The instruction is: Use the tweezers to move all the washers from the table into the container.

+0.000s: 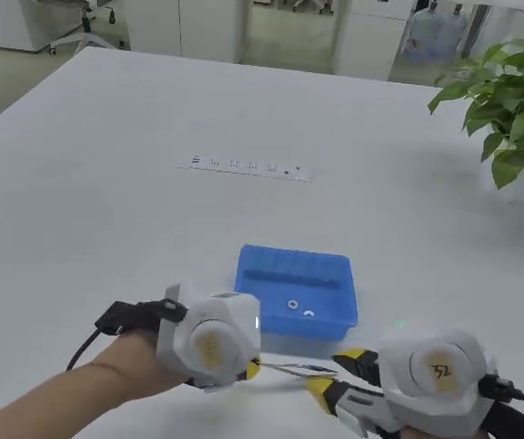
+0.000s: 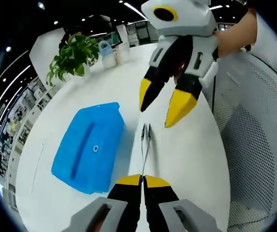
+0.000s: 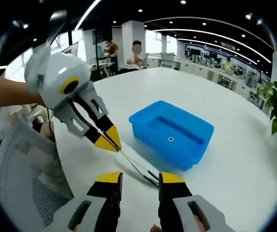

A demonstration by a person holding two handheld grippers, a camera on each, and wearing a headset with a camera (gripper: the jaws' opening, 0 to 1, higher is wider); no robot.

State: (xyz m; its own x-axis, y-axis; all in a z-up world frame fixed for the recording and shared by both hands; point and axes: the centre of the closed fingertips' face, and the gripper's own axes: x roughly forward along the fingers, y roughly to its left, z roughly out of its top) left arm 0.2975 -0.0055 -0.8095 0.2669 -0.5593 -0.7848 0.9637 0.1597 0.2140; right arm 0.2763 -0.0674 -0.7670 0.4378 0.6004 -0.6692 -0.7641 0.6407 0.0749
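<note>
A blue container [image 1: 295, 274] stands on the white table [image 1: 106, 201], with two small washers [image 1: 293, 305] on its floor. My left gripper [image 1: 254, 369] is just in front of it, shut on the handle end of thin metal tweezers [image 1: 289, 369]. The tweezers [image 2: 145, 142] point toward my right gripper [image 1: 335, 370], which is open. Their tips lie close to the gap between the right gripper's yellow fingertips [image 2: 179, 106]. In the right gripper view the tweezers [image 3: 136, 166] run from the left gripper [image 3: 110, 140] down to my right gripper [image 3: 140, 181]. One washer [image 3: 170, 139] shows inside the container [image 3: 186, 121].
A white power strip [image 1: 248, 167] lies flat farther back on the table. A green potted plant [image 1: 508, 101] stands at the far right edge. The near table edge is just below both grippers. People sit far off in the room.
</note>
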